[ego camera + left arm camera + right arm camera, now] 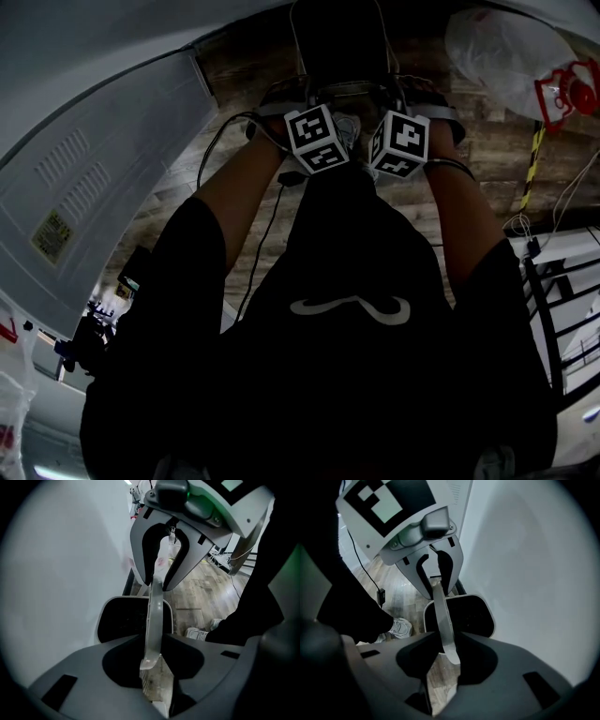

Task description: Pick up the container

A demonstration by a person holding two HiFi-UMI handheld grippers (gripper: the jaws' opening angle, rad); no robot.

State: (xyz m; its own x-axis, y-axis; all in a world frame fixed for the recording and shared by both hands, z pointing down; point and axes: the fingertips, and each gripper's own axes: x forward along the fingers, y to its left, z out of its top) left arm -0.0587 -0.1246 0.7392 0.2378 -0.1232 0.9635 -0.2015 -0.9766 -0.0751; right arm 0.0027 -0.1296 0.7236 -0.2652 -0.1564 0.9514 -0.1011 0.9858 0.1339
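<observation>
Container [476, 616]: black inside, pale rim, sits on the wood floor [201, 588], touching or just beside the white panel [61, 573]. In the head view it is only a dark shape beyond the two marker cubes [316, 139].

Left gripper [153, 660]: above the container, jaws narrow, pinched on one end of a flat grey strip [154, 616].

Right gripper [447, 653]: also above the container, facing the left one, jaws narrow, clamped on the strip's other end. Each gripper view shows the opposite gripper's tips closing onto the strip.

The grey strip spans between the two grippers, edge-on, over the container's opening. It may be the container's handle; I cannot tell whether it joins the rim.

White shoe [199, 633]: on the floor just beside the container, on the side away from the panel.

Clear plastic bag [506, 56]: well apart from the container, to its right in the head view.
</observation>
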